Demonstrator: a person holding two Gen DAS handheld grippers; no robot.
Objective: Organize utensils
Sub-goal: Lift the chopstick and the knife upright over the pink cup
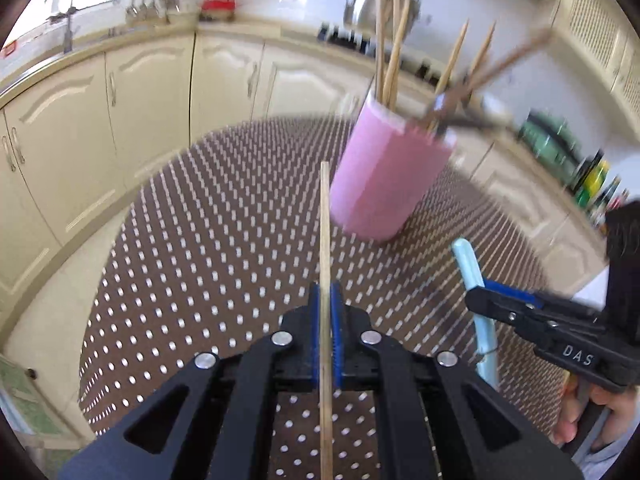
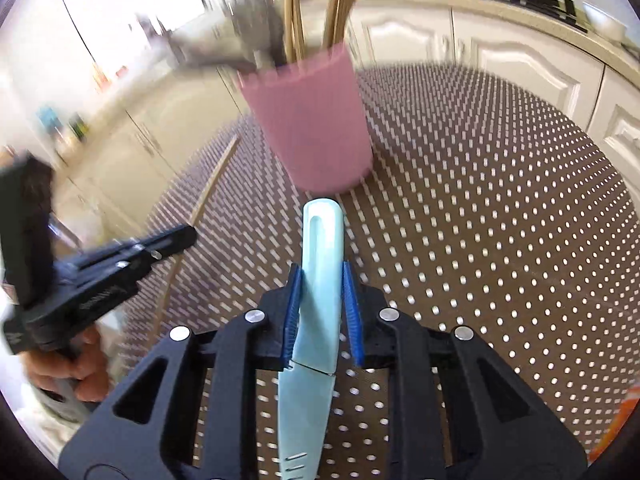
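A pink cup (image 1: 384, 184) stands on the brown dotted table (image 1: 200, 240) and holds several wooden chopsticks (image 1: 394, 48) and a dark utensil. My left gripper (image 1: 326, 300) is shut on a single wooden chopstick (image 1: 325, 240) that points up toward the cup. My right gripper (image 2: 322, 292) is shut on a light blue knife (image 2: 320, 272) by its handle, blade toward the camera, just short of the cup (image 2: 312, 132). The right gripper (image 1: 500, 308) with the knife (image 1: 472, 264) also shows in the left wrist view. The left gripper (image 2: 176, 240) and its chopstick (image 2: 212, 188) show in the right wrist view.
Cream kitchen cabinets (image 1: 152, 92) and a counter with a sink tap (image 1: 66, 20) run behind the table. Bottles (image 1: 596, 184) stand at the right. The table's edge (image 1: 104, 272) curves at the left. An orange thing (image 2: 618, 420) sits at the lower right.
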